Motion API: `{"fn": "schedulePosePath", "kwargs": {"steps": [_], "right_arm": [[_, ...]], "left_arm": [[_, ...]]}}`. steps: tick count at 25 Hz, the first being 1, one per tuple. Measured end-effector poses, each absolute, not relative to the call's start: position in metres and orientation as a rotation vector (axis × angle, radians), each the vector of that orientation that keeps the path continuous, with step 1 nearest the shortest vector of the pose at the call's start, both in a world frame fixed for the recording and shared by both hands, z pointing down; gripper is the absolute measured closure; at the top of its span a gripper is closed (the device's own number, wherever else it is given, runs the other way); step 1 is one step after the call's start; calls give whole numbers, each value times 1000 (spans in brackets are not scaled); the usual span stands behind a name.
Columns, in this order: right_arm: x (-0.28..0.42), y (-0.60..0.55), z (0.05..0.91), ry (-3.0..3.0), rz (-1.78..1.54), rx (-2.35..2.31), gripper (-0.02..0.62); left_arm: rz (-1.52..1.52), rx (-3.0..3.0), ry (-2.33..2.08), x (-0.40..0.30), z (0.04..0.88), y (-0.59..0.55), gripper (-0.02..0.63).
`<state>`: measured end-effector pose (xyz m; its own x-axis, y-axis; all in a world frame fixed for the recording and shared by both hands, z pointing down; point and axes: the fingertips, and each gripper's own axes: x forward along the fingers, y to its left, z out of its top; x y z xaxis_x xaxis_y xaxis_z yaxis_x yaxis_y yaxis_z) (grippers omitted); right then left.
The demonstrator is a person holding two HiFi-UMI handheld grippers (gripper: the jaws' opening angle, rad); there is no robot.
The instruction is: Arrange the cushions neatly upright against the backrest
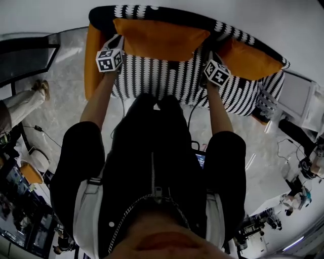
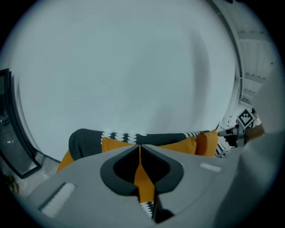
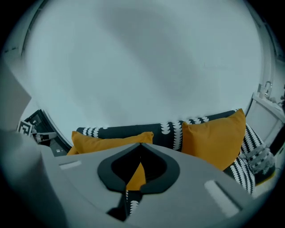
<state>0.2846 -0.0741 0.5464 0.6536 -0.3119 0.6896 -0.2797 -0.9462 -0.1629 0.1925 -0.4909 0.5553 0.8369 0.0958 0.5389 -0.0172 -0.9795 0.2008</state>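
The larger orange cushion (image 1: 162, 38) hangs across the middle of the sofa (image 1: 167, 83), with its long top edge level along the dark backrest (image 1: 152, 11). The left claw (image 2: 139, 149) is clenched on orange fabric at the cushion's lower left corner. The right claw (image 3: 140, 146) is clenched in the same way at the lower right corner, with a wedge of orange showing between its closed tips.

Each claw carries a cube (image 1: 109, 59) printed with square black-and-white markers, and the other cube (image 1: 217, 72) has the same pattern. These are patterns, not letters. The sofa fabric is black with rows of white scalloped marks.

A second orange cushion (image 1: 250, 61) stands tilted in the sofa's right corner, leaning on the backrest. It is apart from the held one, and a strip of patterned backrest shows between them in the right gripper view.

At the sofa's left end is an orange surface (image 1: 91, 55). I cannot tell whether it is a cushion or the sofa's side.

The seat in front of the held cushion is bare striped fabric out to its front edge, where the person's arms cross over it. Pale floor (image 1: 61, 121) lies open to the left of the sofa. White furniture (image 1: 298, 96) stands close by its right end.
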Motion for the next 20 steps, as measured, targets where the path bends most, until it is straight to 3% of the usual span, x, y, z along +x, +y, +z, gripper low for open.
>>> {"fn": "schedulePosePath", "kwargs": {"steps": [20], "right_arm": [[19,60,454,1066,-873,-2836,594]], "left_arm": [[551,2978,149,-26,431,-133,597]]}}
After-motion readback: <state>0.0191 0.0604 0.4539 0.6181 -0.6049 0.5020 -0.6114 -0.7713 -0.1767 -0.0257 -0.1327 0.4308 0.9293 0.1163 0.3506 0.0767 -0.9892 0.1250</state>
